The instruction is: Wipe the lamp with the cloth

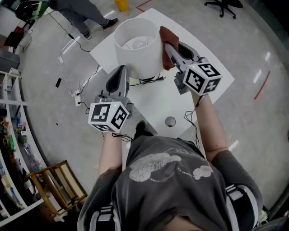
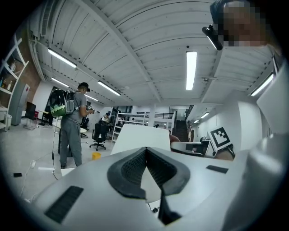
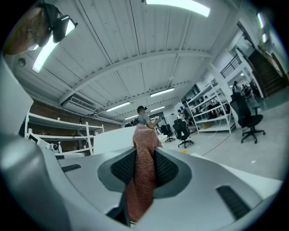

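The lamp's white drum shade (image 1: 135, 45) stands on the white table (image 1: 212, 79), its bulb visible from above. A red-brown cloth (image 1: 166, 38) rests against the shade's right rim, and my right gripper (image 1: 167, 47) is shut on it. In the right gripper view the cloth (image 3: 142, 180) hangs pinched between the dark pads. My left gripper (image 1: 121, 68) is low at the shade's near left side. Its jaws meet at the tips with nothing between them (image 2: 145, 149), and the shade (image 2: 144, 135) rises just beyond.
A black cable (image 1: 149, 81) runs from the lamp's base across the table. A small round object (image 1: 170, 121) lies near the table's front edge. A person (image 1: 81, 13) stands on the floor beyond, shelves (image 1: 9, 113) line the left, and a wooden rack (image 1: 54, 185) sits lower left.
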`<state>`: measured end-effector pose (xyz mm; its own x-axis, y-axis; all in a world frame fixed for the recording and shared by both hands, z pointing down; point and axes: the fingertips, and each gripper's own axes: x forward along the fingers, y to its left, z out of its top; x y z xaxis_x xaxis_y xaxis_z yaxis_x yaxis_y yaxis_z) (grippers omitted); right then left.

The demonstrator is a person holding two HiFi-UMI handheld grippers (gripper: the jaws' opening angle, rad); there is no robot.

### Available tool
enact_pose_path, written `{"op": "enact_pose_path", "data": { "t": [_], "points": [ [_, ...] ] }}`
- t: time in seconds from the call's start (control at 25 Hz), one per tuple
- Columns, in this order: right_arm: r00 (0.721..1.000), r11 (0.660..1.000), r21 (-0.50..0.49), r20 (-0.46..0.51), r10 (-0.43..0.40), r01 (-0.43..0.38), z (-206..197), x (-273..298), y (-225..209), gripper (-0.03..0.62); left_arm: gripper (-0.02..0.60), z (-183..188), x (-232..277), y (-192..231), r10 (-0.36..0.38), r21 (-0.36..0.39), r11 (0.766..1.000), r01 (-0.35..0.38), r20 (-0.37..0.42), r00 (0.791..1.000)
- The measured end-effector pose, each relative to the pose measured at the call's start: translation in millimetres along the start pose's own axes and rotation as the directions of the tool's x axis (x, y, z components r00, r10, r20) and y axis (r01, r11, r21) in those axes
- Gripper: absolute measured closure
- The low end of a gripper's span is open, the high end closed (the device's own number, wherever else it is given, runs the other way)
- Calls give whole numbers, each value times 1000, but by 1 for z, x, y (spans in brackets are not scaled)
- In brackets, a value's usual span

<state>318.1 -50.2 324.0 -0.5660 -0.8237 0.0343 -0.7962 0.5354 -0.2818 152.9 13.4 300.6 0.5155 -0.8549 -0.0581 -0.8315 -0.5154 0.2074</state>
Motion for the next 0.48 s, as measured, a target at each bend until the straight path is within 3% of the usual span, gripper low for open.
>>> {"op": "enact_pose_path", "data": {
  "t": [0.28,0.48],
  "points": [
    [990,996,82,-142,-19,31,-66,-4,-38,507,574,-21,3,-6,49,-16,999,-50,-24,998],
    [982,994,103,-190,-20,41,-86,-1,-54,507,574,-31,9,-8,68,-28,997,-69,-35,997]
  ]
}}
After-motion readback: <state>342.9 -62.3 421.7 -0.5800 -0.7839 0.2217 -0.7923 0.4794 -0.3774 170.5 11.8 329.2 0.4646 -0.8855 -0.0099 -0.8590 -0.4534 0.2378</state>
